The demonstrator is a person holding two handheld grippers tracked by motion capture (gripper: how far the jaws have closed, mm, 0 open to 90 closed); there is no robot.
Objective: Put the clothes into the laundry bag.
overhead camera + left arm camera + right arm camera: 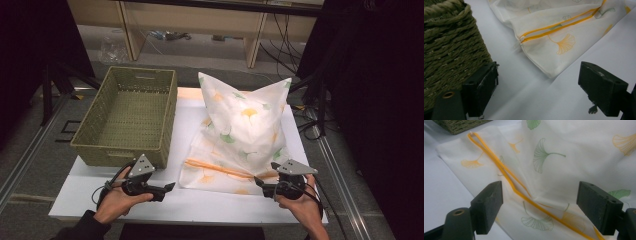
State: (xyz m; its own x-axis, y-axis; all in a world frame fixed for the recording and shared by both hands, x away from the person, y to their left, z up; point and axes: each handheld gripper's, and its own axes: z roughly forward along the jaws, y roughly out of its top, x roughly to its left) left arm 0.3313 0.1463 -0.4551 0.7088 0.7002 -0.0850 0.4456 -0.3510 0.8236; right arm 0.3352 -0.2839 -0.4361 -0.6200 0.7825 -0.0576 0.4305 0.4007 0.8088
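A white pillowcase [242, 132] printed with green and orange ginkgo leaves sits on the white table [100, 192], its far part puffed up into two corners. An orange zipper [506, 173] runs along its flat near edge and is partly open. My left gripper [170, 188] is open near the table's front, between the basket and the pillowcase's near left corner [549, 72], touching neither. My right gripper [257, 182] is open, its jaws standing over the zipper edge [220, 169] at the pillowcase's near right. Nothing is held.
An olive woven basket [131, 116] stands at the table's far left; its wall [451, 47] is right beside my left jaw. Behind the table are a wooden bench [200, 20] and cables on the floor [285, 45].
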